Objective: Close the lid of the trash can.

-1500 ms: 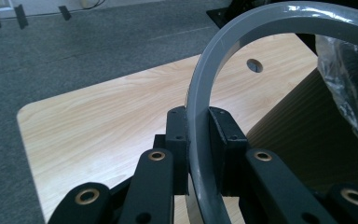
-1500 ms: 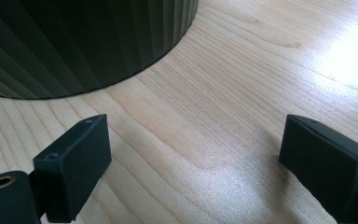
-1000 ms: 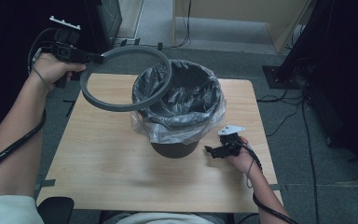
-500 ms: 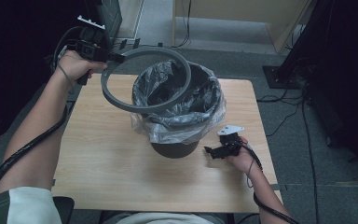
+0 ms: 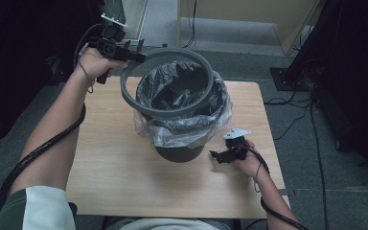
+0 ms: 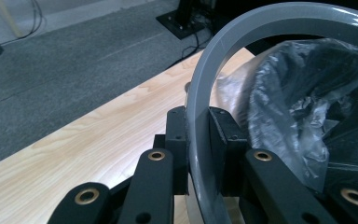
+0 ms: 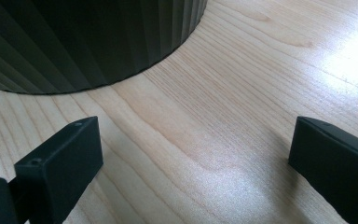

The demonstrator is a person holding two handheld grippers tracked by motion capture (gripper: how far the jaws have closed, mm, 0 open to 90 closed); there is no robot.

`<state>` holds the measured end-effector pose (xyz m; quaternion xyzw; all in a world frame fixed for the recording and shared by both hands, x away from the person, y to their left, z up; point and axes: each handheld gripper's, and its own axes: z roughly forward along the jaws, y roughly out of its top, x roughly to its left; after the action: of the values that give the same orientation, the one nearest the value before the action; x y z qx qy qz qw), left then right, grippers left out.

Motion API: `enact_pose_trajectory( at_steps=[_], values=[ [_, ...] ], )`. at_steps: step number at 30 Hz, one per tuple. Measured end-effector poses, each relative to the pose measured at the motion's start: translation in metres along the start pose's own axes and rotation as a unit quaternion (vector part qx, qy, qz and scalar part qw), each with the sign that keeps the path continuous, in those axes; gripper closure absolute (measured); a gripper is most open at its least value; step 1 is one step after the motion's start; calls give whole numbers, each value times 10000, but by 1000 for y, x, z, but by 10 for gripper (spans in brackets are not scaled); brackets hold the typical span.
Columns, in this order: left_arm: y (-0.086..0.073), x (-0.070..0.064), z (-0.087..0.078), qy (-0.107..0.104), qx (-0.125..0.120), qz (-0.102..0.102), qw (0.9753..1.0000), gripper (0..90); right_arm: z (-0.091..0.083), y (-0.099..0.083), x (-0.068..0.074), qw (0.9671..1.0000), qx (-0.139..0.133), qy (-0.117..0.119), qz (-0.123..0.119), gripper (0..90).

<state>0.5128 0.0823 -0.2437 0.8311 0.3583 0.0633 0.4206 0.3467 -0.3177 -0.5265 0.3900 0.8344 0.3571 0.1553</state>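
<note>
Two grippers work at a wooden table (image 5: pixel 124 167) with a dark bin (image 5: pixel 179 152) standing near its middle. From the high view, the left gripper (image 5: pixel 136 56) sits at about ten o'clock of the bin, raised above the table's far left corner. Its jaws are clamped on a grey ring (image 5: pixel 167 112), pinching the band at the ring's ten o'clock edge; the left gripper view shows the band (image 6: pixel 200 140) running upright between the two black jaws, one pressed on each side. The ring hangs tilted over the mouth of the bin, its near arc lying against the bag (image 5: pixel 191 132) that lines the bin and spills over its rim, its far arc lifted higher. The right gripper (image 5: pixel 214 155) rests low on the table at about four o'clock of the bin, just beside its base. Its jaws stand wide apart with nothing between them but bare wood, and the ribbed bin wall (image 7: pixel 74 42) rises close ahead at eleven o'clock in the right gripper view.
</note>
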Motion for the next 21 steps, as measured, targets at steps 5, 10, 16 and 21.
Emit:
enact_pose_trajectory(
  at_steps=[5,10,16,21],
  values=[
    [4,-10,11,-135,9,80,9999,787,0,0,0,10000,3,3,0,21],
    [5,-18,18,-201,105,179,9996,787,0,0,0,10000,4,13,-1,17],
    [6,-29,23,-227,182,403,9988,787,0,0,0,10000,18,42,-23,9],
    [7,-31,25,-251,180,468,9984,785,1,0,0,10000,33,66,-49,0]
  ],
)
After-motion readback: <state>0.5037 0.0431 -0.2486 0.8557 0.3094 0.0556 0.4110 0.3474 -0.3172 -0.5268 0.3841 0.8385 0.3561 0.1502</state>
